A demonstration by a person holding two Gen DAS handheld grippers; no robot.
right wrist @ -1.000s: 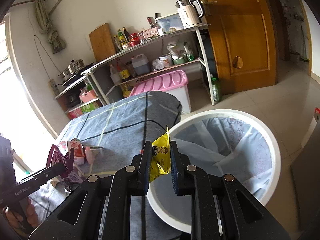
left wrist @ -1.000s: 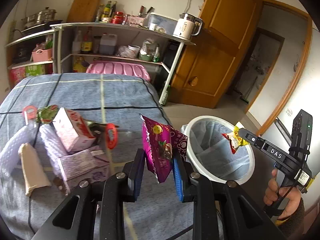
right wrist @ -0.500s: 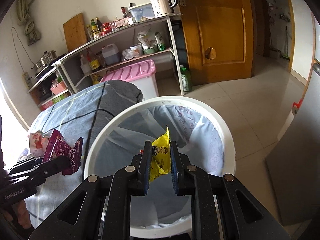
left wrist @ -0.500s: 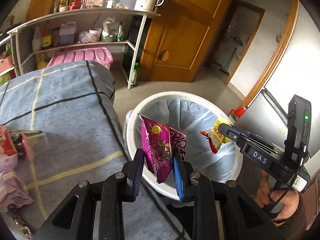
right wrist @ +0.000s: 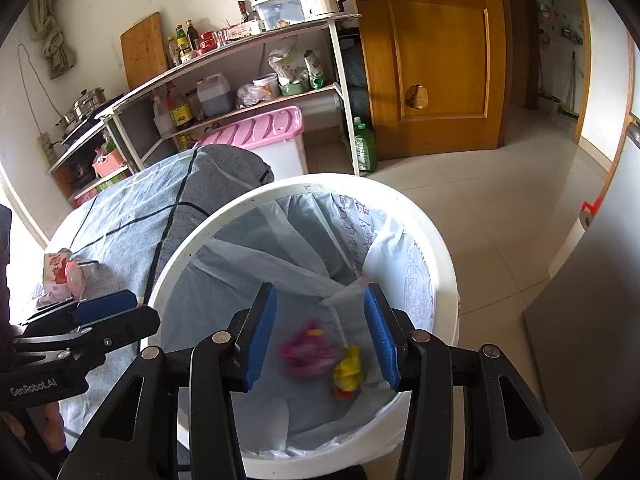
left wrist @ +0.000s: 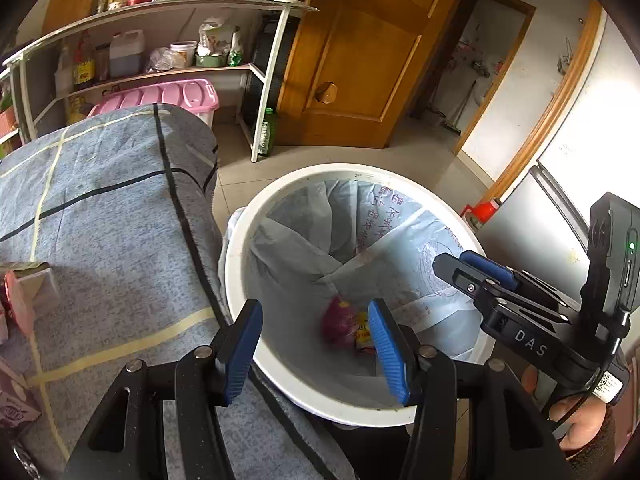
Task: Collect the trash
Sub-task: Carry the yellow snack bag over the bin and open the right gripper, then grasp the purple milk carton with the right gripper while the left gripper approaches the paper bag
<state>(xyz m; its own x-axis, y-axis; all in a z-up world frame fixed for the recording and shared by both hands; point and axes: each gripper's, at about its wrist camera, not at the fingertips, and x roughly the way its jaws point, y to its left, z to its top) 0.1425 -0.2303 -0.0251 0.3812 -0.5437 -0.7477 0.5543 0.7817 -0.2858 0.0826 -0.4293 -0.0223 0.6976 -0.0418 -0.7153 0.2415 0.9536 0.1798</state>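
A white trash bin (left wrist: 240, 240) (right wrist: 440, 248) with a pale blue liner stands on the floor beside the table. A magenta snack wrapper (left wrist: 338, 322) (right wrist: 306, 350) and a yellow wrapper (left wrist: 362, 334) (right wrist: 349, 370) are inside the bin, blurred in the right wrist view. My left gripper (left wrist: 316, 346) is open and empty above the bin's near rim; it also shows in the right wrist view (right wrist: 120, 312). My right gripper (right wrist: 320, 334) is open and empty above the bin; it also shows in the left wrist view (left wrist: 472, 268).
The table with a blue-grey checked cloth (left wrist: 104, 216) (right wrist: 132, 216) is left of the bin, with cartons (right wrist: 56, 272) and other trash (left wrist: 20, 300) on it. A shelf rack (left wrist: 160, 40), a pink storage box (left wrist: 160, 94), a green bottle (right wrist: 364, 148) and a wooden door (right wrist: 436, 60) stand behind.
Both grippers opened over the bin. The magenta wrapper left my left gripper and the yellow wrapper left my right gripper; both dropped into the bin.
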